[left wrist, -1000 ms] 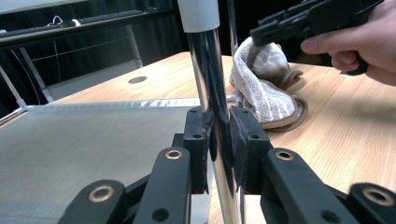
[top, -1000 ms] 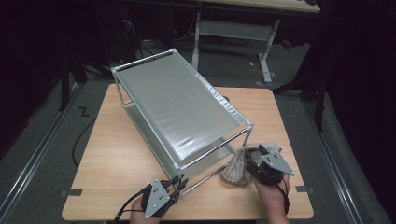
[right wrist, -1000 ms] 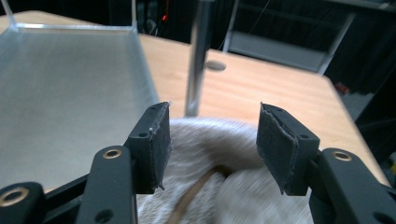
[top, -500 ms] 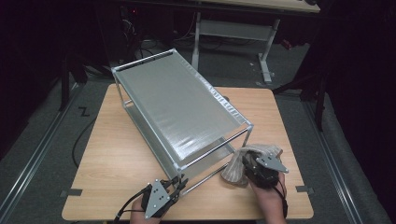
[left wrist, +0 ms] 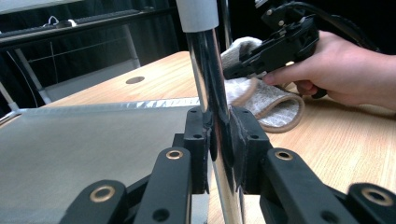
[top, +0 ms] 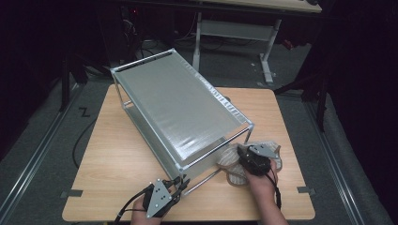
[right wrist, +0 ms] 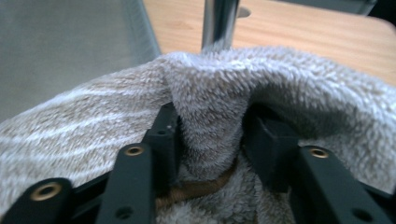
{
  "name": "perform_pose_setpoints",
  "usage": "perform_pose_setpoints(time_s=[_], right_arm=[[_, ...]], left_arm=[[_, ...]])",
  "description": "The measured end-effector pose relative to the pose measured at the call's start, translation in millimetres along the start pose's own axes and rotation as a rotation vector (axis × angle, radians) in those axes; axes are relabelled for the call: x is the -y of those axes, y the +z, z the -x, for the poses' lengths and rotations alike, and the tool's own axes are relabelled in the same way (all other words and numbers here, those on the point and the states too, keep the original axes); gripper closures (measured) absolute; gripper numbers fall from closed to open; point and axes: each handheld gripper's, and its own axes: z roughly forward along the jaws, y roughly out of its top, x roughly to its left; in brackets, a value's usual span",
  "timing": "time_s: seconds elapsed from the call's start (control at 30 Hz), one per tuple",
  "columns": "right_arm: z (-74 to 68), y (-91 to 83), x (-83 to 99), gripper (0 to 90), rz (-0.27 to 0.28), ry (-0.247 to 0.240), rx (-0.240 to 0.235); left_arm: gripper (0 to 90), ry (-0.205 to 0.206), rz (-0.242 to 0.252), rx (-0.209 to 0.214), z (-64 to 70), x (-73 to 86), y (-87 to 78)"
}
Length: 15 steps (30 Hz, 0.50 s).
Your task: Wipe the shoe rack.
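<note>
While left gripper (left wrist: pixel 219 154) clamps rack leg (left wrist: pixel 212 93), right gripper (right wrist: pixel 212 140) pinches towel (right wrist: pixel 210 102)

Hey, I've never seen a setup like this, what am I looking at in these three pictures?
A person stands at a light wooden table, holding a two-jaw tool in each hand. The high view looks down from above; the other two come from cameras riding on each tool. On the table sits a silver two-tier metal shelf rack beside a fluffy beige striped towel. The left hand-held gripper is clamped on the rack's shiny chrome corner post. The right hand-held gripper pinches a fold of the towel.
</note>
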Motion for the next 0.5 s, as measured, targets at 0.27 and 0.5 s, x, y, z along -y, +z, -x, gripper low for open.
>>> perform_pose_setpoints(time_s=[0.27, 0.5], right_arm=[[-0.1, 14.2, 1.4, 73.3, -0.064, -0.015, -0.047], [-2.0, 0.1, -17.1, 68.9, 0.024, -0.010, -0.011]], left_arm=[[77.7, 0.002, -0.002, 0.008, -1.2, -0.3, 0.4], [77.7, -0.001, -0.002, 0.013, -1.0, -0.6, 1.8]])
